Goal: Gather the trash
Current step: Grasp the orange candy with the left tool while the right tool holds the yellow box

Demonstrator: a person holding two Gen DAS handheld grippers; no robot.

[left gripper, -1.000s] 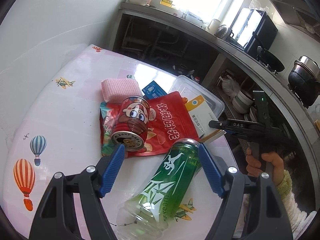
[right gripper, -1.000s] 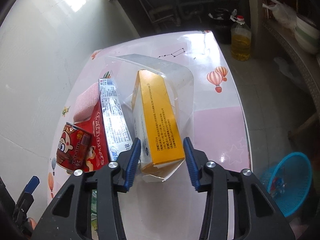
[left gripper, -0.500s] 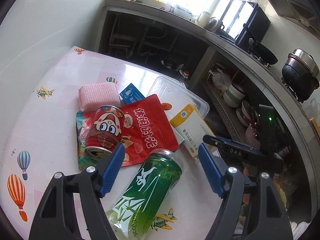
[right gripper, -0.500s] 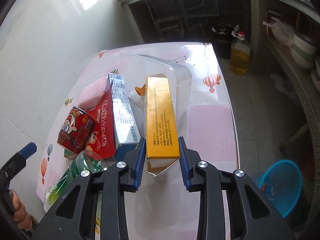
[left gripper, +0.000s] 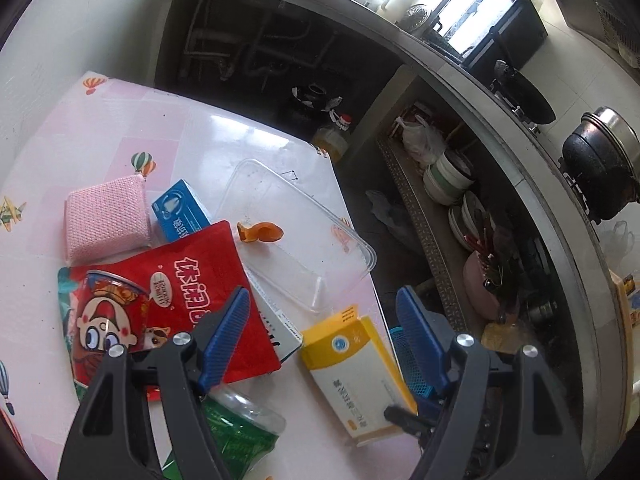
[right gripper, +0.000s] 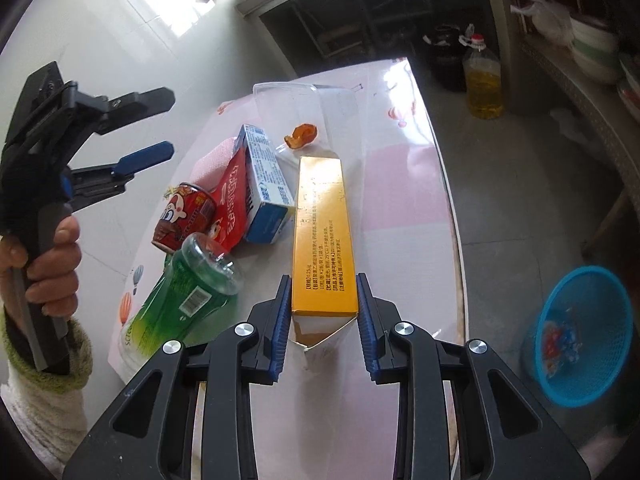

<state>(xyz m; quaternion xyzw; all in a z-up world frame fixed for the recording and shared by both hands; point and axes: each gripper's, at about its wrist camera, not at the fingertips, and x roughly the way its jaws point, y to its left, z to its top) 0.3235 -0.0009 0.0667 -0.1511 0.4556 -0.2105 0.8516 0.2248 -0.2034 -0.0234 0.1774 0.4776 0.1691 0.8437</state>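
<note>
The green plastic bottle (left gripper: 236, 428) is mostly hidden behind the left gripper (left gripper: 324, 336) in the left wrist view, only its clear base end showing; the red drink can (right gripper: 185, 216) is cut off there too, tucked under the gripper's frame; in the right wrist view the near end of the yellow carton (right gripper: 324, 240) shows an open flap, though the print on its side is too small to read; the right gripper (right gripper: 323, 312) has its blue pads pressed against both sides of this carton, which points away over the table (right gripper: 400, 200); the left gripper stands wide with nothing between its fingers, held up beside the pile by a hand (right gripper: 44, 276) in a green-cuffed sleeve; the clear plastic tray (left gripper: 304, 240) lies on the table with an orange peel scrap (left gripper: 259, 233) showing at it, whether inside or under it I cannot tell; a red snack pouch (left gripper: 200, 280) overlaps the blue and white box (left gripper: 180, 210) and lies just beside the pink sponge (left gripper: 106, 220); on the floor right of the table stands a blue mesh basket (right gripper: 588, 336) with a few crumpled wrappers (right gripper: 560, 340) in it, their kind hard to make out
</note>
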